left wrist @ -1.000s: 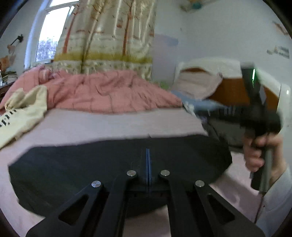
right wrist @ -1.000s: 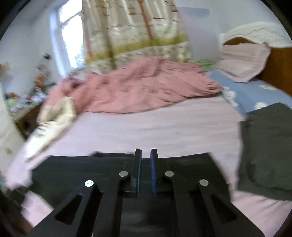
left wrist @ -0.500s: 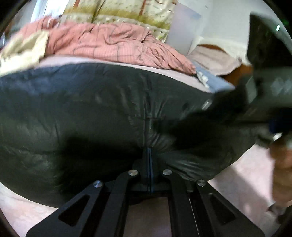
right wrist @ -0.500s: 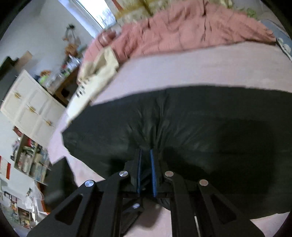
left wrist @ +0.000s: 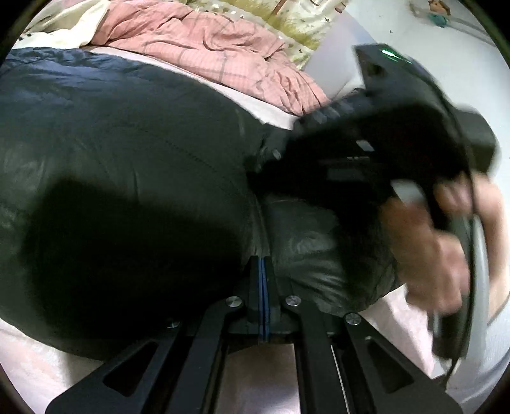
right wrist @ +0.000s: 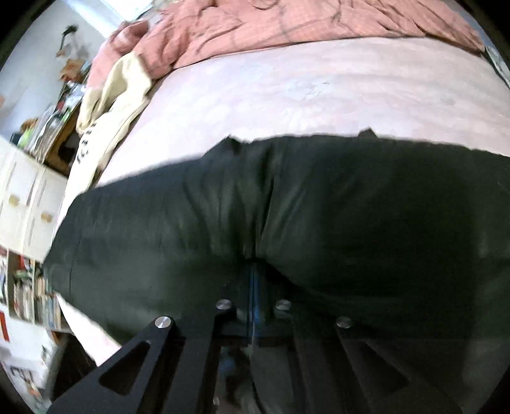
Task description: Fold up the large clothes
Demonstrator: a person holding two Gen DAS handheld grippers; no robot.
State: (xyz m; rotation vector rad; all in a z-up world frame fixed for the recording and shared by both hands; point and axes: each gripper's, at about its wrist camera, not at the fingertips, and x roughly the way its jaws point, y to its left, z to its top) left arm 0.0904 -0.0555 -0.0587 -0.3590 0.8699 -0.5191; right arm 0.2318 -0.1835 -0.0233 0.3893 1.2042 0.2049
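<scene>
A large dark green garment (left wrist: 127, 143) lies spread over the pink bed sheet (right wrist: 287, 89) and fills both views. My left gripper (left wrist: 263, 259) is shut on its near edge, with the fabric bunching at the fingertips. In the left wrist view the body of the right gripper (left wrist: 366, 153) sits close on the right, held by a hand (left wrist: 424, 248), its tips buried in the cloth. My right gripper (right wrist: 255, 270) points steeply down with its jaws closing tight on a fold of the dark garment (right wrist: 350, 207).
A crumpled pink quilt (right wrist: 287, 22) lies along the far side of the bed. A cream garment (right wrist: 118, 92) hangs over the bed's left edge. Beyond that edge stand a white cabinet (right wrist: 25, 197) and cluttered shelves (right wrist: 25, 293).
Both grippers have tipped down and sunk toward the bed, and the garment now fills the views. The right gripper has come close beside the left. Its small jaw gap has closed.
</scene>
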